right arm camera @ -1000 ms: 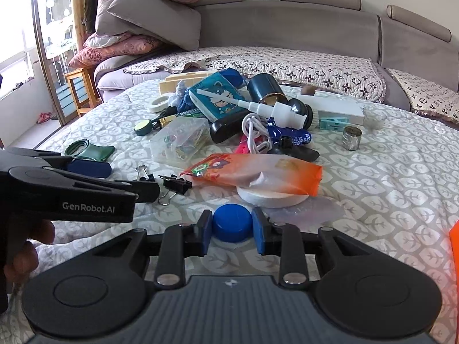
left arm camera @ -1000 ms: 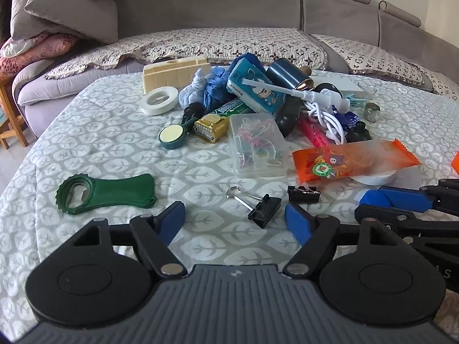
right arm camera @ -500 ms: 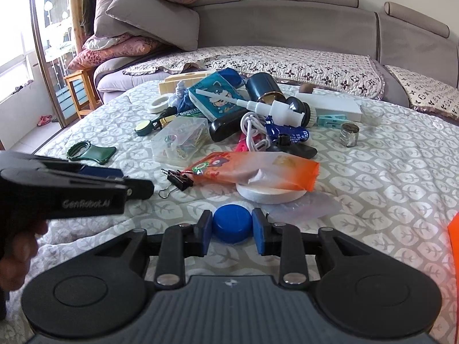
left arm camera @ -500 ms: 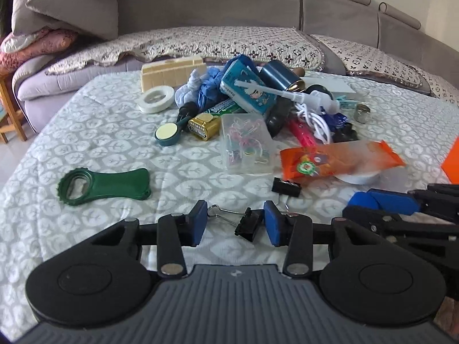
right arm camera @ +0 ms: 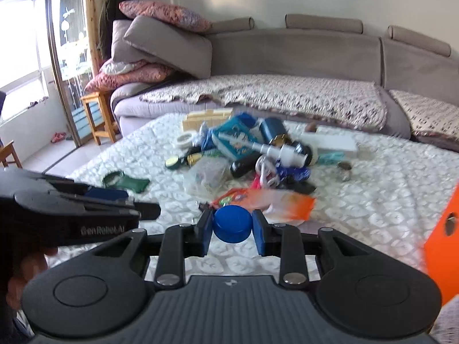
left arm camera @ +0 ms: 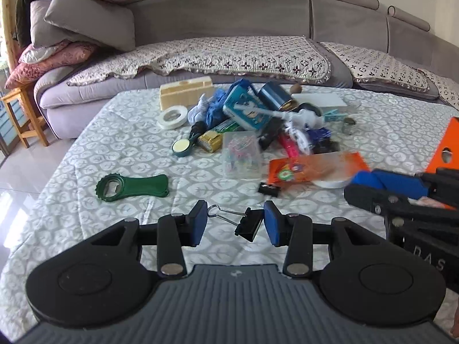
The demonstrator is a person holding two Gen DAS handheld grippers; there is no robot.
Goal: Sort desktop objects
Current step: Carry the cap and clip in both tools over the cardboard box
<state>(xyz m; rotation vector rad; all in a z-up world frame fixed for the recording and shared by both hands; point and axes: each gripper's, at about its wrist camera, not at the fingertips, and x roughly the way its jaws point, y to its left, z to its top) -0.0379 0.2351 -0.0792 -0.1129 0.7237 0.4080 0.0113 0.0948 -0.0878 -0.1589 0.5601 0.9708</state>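
The quilted table cover, grey with white leaf prints, carries one heap of desk clutter at its middle, and everything else is placed from that heap. Largest in the heap are a cream plastic holder at its far left edge and a teal picture box leaning at its centre. A clear box of coloured paper clips sits on the near side of the heap, and an orange snack packet lies at its near right (in the right wrist view the packet is blurred). One green bottle opener lies well apart, to the near left of the heap. A roll of white tape lies at the heap's left edge.

There are two black binder clips. One lies just under the packet's left end. The other binder clip, with its wire handles pointing left, is off the cover on the near side of the heap, clamped end to end by the left gripper, whose jaws have just been closing onto it.

The right gripper grips one blue bottle cap between its pads, also held above the cover, near the heap's front. An orange panel is cut off at the right edge.
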